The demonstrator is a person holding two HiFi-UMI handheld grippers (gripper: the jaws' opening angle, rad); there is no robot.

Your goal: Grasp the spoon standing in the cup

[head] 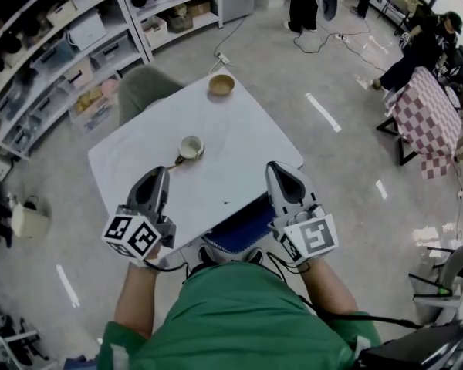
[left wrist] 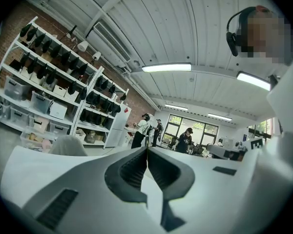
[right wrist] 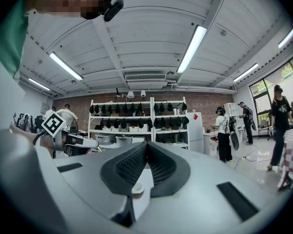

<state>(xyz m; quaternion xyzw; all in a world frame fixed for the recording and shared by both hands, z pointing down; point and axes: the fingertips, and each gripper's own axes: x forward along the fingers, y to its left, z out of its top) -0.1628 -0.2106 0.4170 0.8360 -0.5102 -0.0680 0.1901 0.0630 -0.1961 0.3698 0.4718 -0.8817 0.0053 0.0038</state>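
Centrally on white table [head: 239,133]: cream cup [head: 191,146] is holding spoon [head: 177,160], handle leaning out toward left gripper [head: 160,174]. Wooden bowl [head: 221,85] is sitting at far edge, well apart. Left gripper and right gripper [head: 277,169] are sitting by near edge, jaws pressed together, gripping nothing.

Head view is looking steeply down onto the white table [head: 239,122]. Both gripper views are sitting low at its near edge, facing level toward the shelving [left wrist: 44,96] [right wrist: 136,118]. The cup [head: 190,146] [right wrist: 136,188] is showing in head and right gripper views.
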